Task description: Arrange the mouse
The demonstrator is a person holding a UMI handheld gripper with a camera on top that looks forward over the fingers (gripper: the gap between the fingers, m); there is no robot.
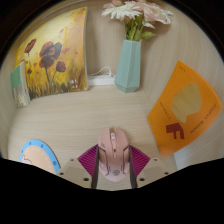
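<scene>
Pink mouse sitting right between the two fingers of the gripper, long way pointing ahead; purple pads close against each side of the mouse, so the jaws only a mouse-width apart and seeming to squeeze it from both sides; hard to tell if the mouse rests on the table or hangs just over it; thin dark cord running back from the mouse toward the gripper. Pale wooden table spread out ahead. Just beside the left finger, a flat round thing with a blue rim lying on the table, only partly seen. Off to the right of the fingers, an orange card lying flat and tilted, with a pale shape and a dark red mark on it. Well beyond the fingers, near the wall, a tall blue-green vase standing upright, with pale pink flowers sticking out of the top. Just beside the foot of the vase, on its left, a small white thing, too small to make out. Further left, a yellow painting of dark flowers leaning against the wall, with a smaller card propped just in front of its left side.
</scene>
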